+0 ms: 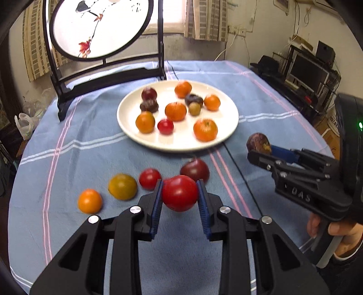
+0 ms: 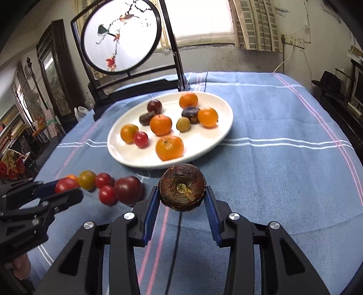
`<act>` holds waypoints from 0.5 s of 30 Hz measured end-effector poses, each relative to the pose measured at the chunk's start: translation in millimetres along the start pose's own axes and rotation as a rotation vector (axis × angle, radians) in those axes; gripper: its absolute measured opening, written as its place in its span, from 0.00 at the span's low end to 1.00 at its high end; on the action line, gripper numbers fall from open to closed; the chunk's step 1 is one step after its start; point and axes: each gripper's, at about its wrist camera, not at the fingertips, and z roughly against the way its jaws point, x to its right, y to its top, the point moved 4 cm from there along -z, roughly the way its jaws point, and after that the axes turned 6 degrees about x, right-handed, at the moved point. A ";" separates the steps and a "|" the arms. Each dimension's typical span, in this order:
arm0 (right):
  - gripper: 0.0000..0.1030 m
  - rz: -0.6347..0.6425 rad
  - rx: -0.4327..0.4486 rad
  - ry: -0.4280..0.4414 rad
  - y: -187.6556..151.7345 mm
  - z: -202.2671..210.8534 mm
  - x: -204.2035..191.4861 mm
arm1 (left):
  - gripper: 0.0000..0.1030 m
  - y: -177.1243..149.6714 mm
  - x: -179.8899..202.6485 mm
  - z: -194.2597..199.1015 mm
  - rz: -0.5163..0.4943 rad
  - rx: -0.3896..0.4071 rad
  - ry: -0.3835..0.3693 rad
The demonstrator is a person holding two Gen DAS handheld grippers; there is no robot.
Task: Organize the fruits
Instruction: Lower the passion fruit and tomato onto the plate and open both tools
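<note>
The left tool [image 1: 179, 192] is gripping a red tomato [image 1: 179, 192]. The right tool [image 2: 182, 194] is gripping a dark wrinkled fruit [image 2: 182, 190]. In the left view, the right tool is partly hiding this fruit.

Daylight is entering through the window [image 2: 202, 20] behind the round painted screen [image 1: 99, 25], overexposing the panes and backlighting the screen. The white plate [image 1: 136, 136] is reflecting soft glare. Loose fruit on the tabletop [image 1: 261, 95] is showing motion blur in both views. Fisheye distortion is bending the room edges, and dark vignetting is filling the corners. Shadows are staying faint.
</note>
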 end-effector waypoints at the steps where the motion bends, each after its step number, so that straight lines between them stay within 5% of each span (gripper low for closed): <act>1: 0.39 0.001 0.018 0.011 4.9 3.2 -2.1 | 0.28 7.8 -1.2 -1.1 -0.002 0.008 0.002; 8: 0.39 0.081 0.057 -0.006 41.4 -0.7 -11.5 | 0.28 55.1 -5.8 -30.0 0.022 0.027 -0.011; 15: 0.40 0.064 0.028 -0.016 62.2 -48.3 -6.8 | 0.28 83.2 -16.5 -84.0 0.060 -0.013 -0.004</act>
